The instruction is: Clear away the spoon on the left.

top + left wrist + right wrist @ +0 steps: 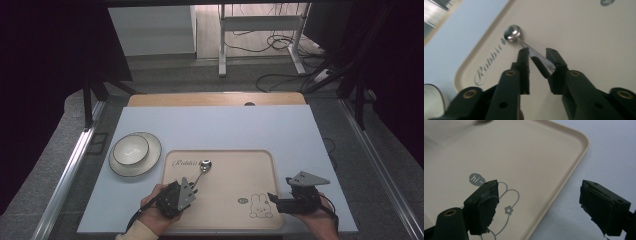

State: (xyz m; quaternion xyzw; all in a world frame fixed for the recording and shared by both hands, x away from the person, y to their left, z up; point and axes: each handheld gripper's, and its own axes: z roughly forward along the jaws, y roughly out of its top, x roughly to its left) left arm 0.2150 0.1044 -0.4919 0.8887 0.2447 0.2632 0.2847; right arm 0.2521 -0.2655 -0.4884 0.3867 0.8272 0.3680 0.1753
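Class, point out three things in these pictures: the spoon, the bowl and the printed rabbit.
spoon (512, 33), left gripper view, on its round metal head.
bowl (130, 149), high view, on its white inside.
printed rabbit (261, 205), high view, on the drawing's body on the tray.

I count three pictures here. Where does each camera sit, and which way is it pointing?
High view: fixed above the table, looking forward and down on the pale blue tabletop, beige rectangular tray and white bowl on a dark-rimmed plate; both hands show, left gripper, right gripper.
Left gripper view: rides on that gripper, looking along its black jaws at the shiny metal spoon lying between them, slightly apart.
Right gripper view: rides on that gripper, jaws wide, over the tray's edge.
Shared: both gripper views show the tray, with its rabbit drawing.
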